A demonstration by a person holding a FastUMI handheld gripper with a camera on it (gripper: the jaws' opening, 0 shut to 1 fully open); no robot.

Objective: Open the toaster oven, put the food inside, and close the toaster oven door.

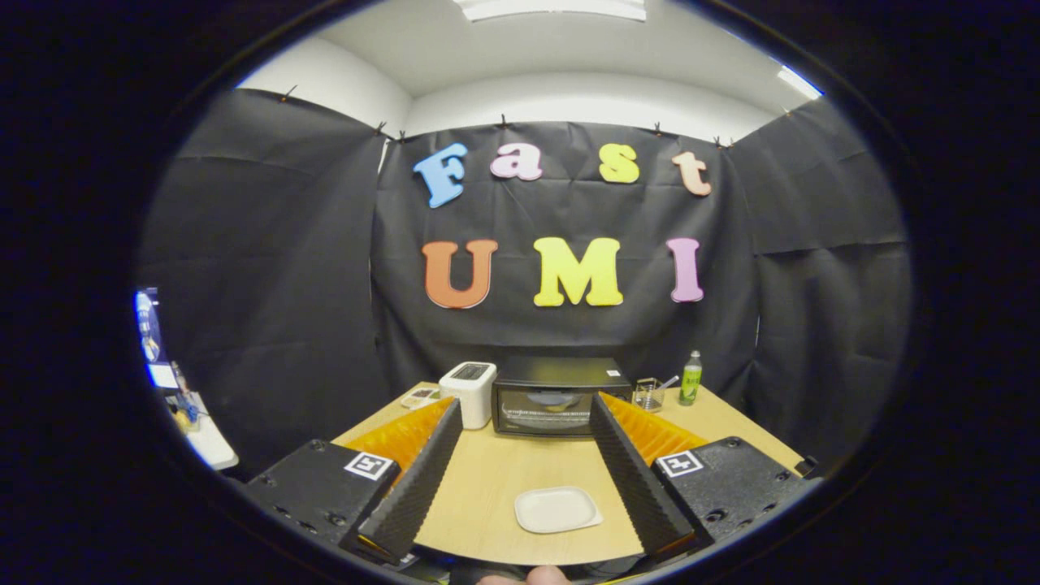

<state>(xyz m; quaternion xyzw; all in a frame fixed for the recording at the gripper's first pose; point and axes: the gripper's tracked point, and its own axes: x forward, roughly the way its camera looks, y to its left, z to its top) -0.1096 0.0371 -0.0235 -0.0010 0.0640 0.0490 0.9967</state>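
A black toaster oven (561,396) stands at the far side of the wooden table, just beyond my fingertips, its glass door closed. A white square plate (557,509) lies on the table between my fingers, nearer to me, and looks bare. My gripper (526,410) is open, its two fingers spread wide and raised above the table, with nothing between them. I cannot make out any food.
A white toaster (469,392) sits left of the oven, with a small flat item (419,397) beyond it. Right of the oven stand a clear glass with a spoon (648,394) and a green bottle (691,379). Black cloth walls close in the table (487,479).
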